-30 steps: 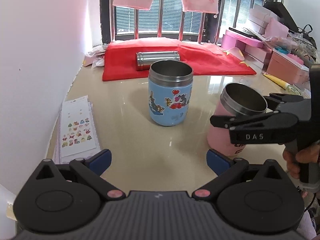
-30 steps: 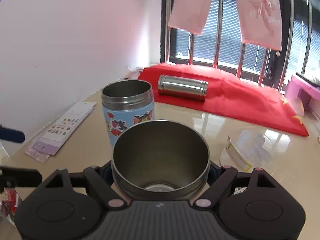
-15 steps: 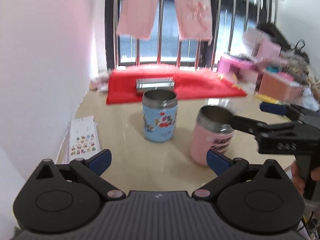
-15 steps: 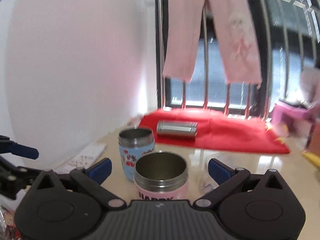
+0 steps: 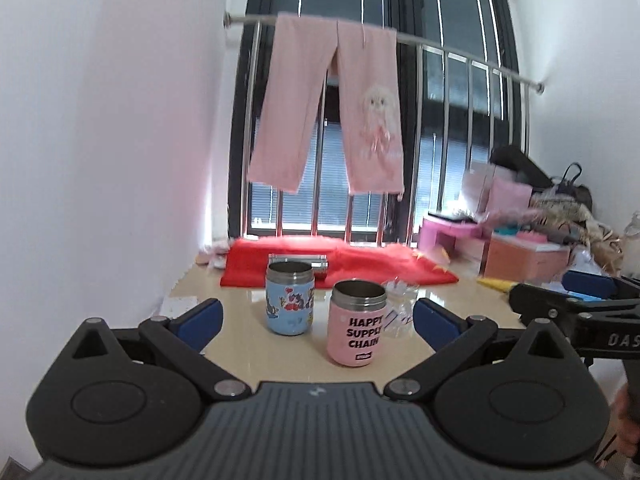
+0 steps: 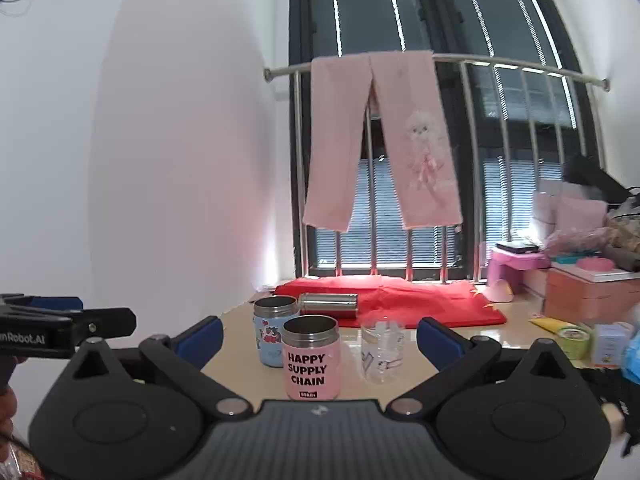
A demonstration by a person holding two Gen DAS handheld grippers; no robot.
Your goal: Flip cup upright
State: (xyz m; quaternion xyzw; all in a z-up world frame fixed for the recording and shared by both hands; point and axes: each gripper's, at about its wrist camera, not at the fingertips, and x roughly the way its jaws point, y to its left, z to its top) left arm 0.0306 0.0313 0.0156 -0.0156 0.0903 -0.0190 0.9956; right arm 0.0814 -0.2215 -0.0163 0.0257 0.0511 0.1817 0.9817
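Having let go of the pink cup [image 6: 312, 360] and pulled back, right gripper [image 6: 318, 338] now hanging above the table [image 6: 420, 340] with jaws spread wide, nothing between the blue fingertips [image 6: 438, 340]. Left gripper [image 5: 316, 318] likewise drawn back and raised, jaws parted and gripping nothing. Standing upright on the tabletop, open steel mouth up, pink cup reading "HAPPY SUPPLY CHAIN", clear of both sets of fingers. Sitting just behind and to its left, blue cartoon cup [image 6: 272, 330], also upright. Standing just right of the pink cup, clear glass jar [image 6: 382, 354]. Lying on its side farther back, steel flask [image 6: 328, 305] on the red cloth [image 6: 420, 300]. Hanging from the window rail beyond, pink trousers [image 6: 380, 140].
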